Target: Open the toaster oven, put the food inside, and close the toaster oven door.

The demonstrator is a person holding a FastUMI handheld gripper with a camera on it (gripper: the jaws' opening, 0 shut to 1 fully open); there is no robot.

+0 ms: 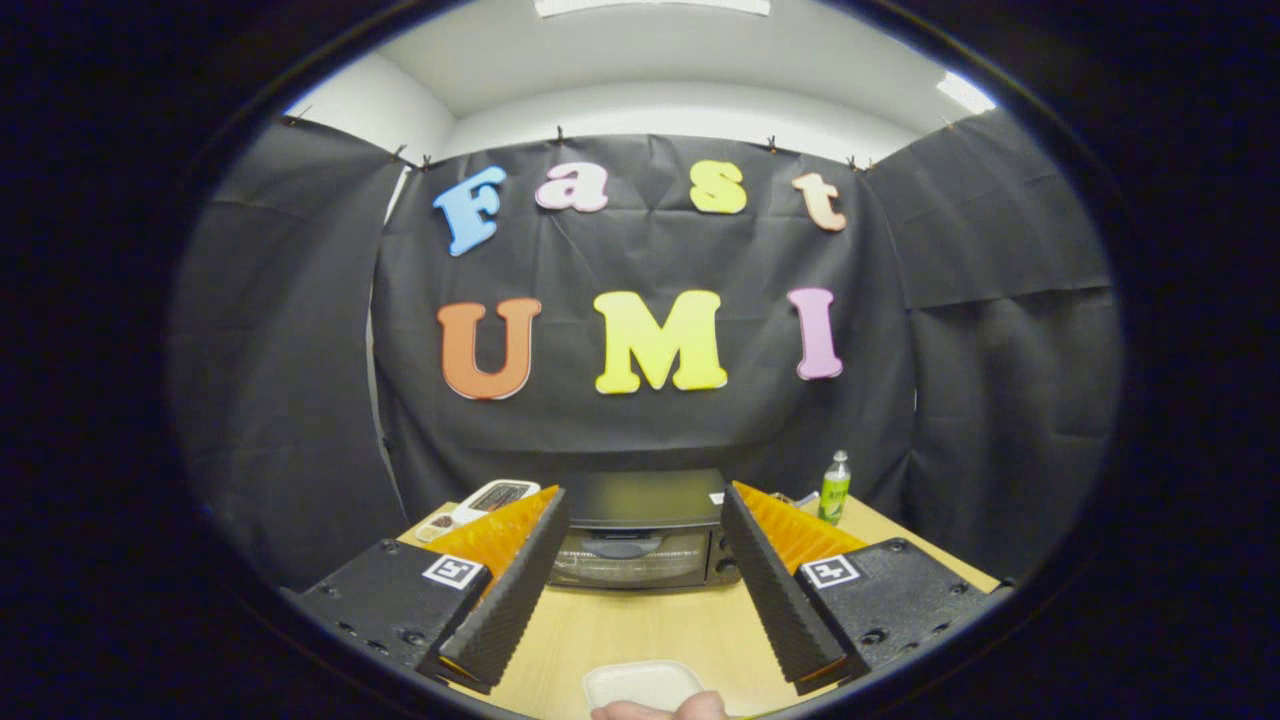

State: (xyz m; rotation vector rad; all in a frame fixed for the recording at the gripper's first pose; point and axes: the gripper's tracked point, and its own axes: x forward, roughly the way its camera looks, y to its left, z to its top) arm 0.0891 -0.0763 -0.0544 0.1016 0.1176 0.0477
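Observation:
A dark toaster oven (640, 540) stands at the far side of the wooden table (640, 630), its glass door shut with the handle along the top of the door. My gripper (640, 510) is open and held well back from it, and the oven shows in the gap beyond the two fingers (515, 590). Nothing lies between the fingers. A pale shallow dish (643, 684) sits on the table close below the gripper, with part of a hand (660, 709) at its near rim. What the dish holds is hidden.
A green bottle (834, 487) stands to the right of the oven near the table's back edge. A white device (495, 497) and a small dish (437, 525) lie to the left of the oven. Black cloth walls close in the booth behind and on both sides.

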